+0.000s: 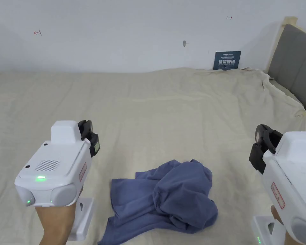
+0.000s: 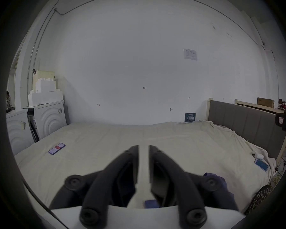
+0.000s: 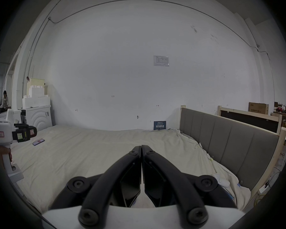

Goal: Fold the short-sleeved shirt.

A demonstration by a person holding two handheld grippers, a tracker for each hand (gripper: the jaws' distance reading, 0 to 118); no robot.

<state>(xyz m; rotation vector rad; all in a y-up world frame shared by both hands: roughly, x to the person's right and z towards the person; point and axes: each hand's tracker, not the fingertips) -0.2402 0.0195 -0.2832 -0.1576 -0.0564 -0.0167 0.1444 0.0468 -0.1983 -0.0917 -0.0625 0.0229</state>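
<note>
**Shirt crumpled on bed, both grippers up and empty**

While both grippers hang above the bed [image 1: 168,105], the shirt [image 1: 168,199] lies bunched on the beige sheet at the near edge, between them and touched by neither. It is blue, heaped on its right side, with a flatter flap spread out to the left and a corner trailing toward the near edge.

Left gripper [image 2: 143,164]: jaws a narrow gap apart, nothing between them, sheet visible through the gap. In the head view it [image 1: 91,135] sits left of the shirt, held by a hand [image 1: 55,220] from below. A green light shows on its white body.

Right gripper [image 3: 141,164]: jaws closed together, pads meeting, nothing held. In the head view it [image 1: 264,148] sits right of the shirt, well apart from it.

A scrap of the blue shirt shows low in the left gripper view, under and right of the jaws.

Other stuff: phone [image 2: 57,148] on the far left of the bed; a blue item [image 2: 261,164] and a small white object [image 2: 257,155] near the headboard [image 1: 295,63] on the right. Blue sign [image 1: 226,60] leans against the white wall at the back of the bed. White appliances [image 2: 48,118] stand left of the bed with foam blocks [image 2: 45,93] stacked on top. A person [image 3: 5,98] is in the far left background.
</note>
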